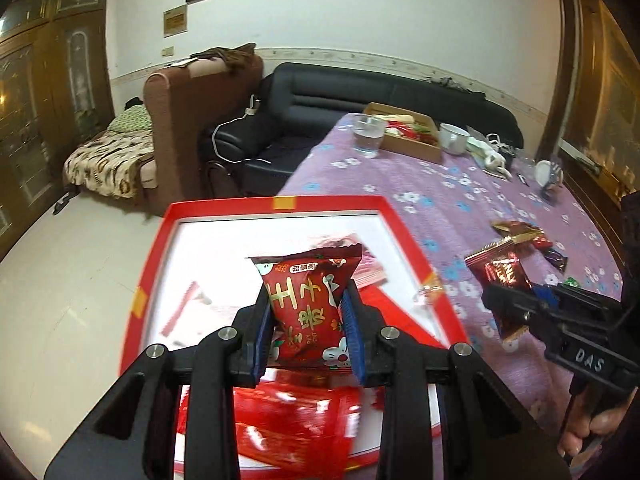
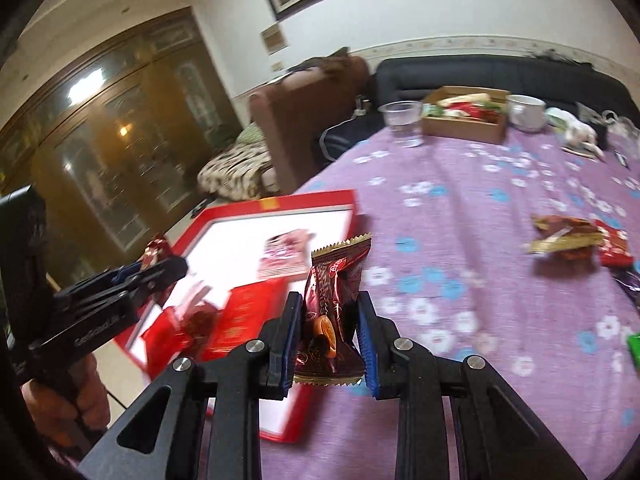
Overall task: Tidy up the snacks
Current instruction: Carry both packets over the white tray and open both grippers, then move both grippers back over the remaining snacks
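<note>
My left gripper [image 1: 308,300] is shut on a red snack packet [image 1: 306,308] with gold lettering, held above the red-rimmed box [image 1: 280,202] with its white floor. Several red packets [image 1: 296,420] lie inside the box. My right gripper [image 2: 328,300] is shut on a dark brown chocolate packet [image 2: 334,312] with gold crimped ends, over the purple flowered cloth [image 2: 480,280] just right of the red-rimmed box [image 2: 276,204]. In the left wrist view the right gripper [image 1: 516,296] shows at the right with its brown packet [image 1: 500,272]. The left gripper [image 2: 160,268] appears at the left in the right wrist view.
More loose snacks [image 2: 576,236] lie on the cloth to the right. At the far end stand a clear cup [image 1: 368,136], a cardboard box of items [image 1: 412,130] and a white mug [image 1: 454,138]. A black sofa [image 1: 320,96] and a brown armchair [image 1: 192,120] stand beyond the table.
</note>
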`<state>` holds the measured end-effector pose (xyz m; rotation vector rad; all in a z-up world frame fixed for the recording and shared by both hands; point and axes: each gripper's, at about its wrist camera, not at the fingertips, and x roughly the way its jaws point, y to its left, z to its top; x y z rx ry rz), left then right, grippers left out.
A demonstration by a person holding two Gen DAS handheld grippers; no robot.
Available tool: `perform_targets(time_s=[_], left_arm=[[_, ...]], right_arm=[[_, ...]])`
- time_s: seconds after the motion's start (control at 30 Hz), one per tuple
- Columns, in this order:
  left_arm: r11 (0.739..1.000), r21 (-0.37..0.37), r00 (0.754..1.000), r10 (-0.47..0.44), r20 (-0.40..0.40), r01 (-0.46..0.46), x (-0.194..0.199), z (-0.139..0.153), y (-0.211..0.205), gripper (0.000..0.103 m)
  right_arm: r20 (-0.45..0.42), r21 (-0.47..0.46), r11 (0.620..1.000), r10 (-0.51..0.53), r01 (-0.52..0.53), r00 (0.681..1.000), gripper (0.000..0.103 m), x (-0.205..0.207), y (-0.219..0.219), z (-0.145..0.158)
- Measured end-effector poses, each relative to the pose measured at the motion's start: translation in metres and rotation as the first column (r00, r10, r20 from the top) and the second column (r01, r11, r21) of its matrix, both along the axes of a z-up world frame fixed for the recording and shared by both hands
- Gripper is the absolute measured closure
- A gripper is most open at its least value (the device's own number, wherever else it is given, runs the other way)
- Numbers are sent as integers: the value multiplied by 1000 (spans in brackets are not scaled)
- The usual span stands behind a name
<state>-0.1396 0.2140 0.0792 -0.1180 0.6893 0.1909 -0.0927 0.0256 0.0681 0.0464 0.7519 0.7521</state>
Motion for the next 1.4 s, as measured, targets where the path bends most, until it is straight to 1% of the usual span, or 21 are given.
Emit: perform_targets(time_s=[0.23,0.43,0.7,0.73,0.93,0.97,1.0,1.03,1.07,1.1,1.17,1.2,1.23,1.27,1.3,1.33,1.4], left_arm=[[1000,-7,1000,24,-15,-25,-6,-8,16,73],[999,-16,999,31,-28,-32,-7,-13,22,73],[999,-22,998,40,-47,-41,-7,-20,27,73],[999,-22,998,41,-52,-43,-7,-20,27,73],[998,-14,995,66,-78,-67,-8,-25,31,72],[997,-13,994,74,-80,-76,-9,-25,32,70],[997,-13,994,79,-81,-80,-9,-25,32,65],[996,-7,992,92,-84,-93,-9,-25,34,60],[994,-2,991,105,-83,-105,-9,-25,35,48],[994,1,991,112,-73,-112,-10,-24,35,44],[991,23,989,132,-61,-131,-13,-21,34,43],[990,40,989,139,-54,-137,-13,-20,33,43],[989,55,989,142,-46,-139,-14,-18,31,42],[988,65,989,142,-39,-139,-14,-17,28,38],[988,72,990,138,-32,-136,-15,-15,25,31],[989,74,991,132,-24,-130,-16,-14,23,29],[991,79,994,112,-12,-110,-15,-13,14,29]], right_arm=[[-5,-33,996,77,-77,997,76,-16,38,-6],[-5,-60,991,120,-120,993,76,-29,57,-12],[-10,-81,987,139,-139,990,75,-30,68,-18],[-11,-80,987,140,-140,990,73,-30,69,-18],[-19,-50,986,157,-158,987,72,-30,71,-17],[-17,-42,986,158,-159,987,69,-30,70,-16],[-14,-31,987,159,-159,987,65,-30,68,-14],[-14,-16,987,162,-162,987,57,-31,66,-12],[-10,-2,987,161,-161,987,53,-31,63,-10],[1,13,988,154,-154,988,53,-31,59,-7],[15,25,990,139,-140,990,45,-31,53,-3],[20,27,991,129,-130,991,44,-30,50,-1],[24,29,993,112,-112,993,43,-27,45,0],[22,32,994,102,-102,995,43,-26,41,0],[11,36,995,88,-88,996,43,-22,36,-1],[3,38,996,75,-76,997,43,-19,31,-2],[-9,39,998,46,-46,999,43,-13,22,-6]])
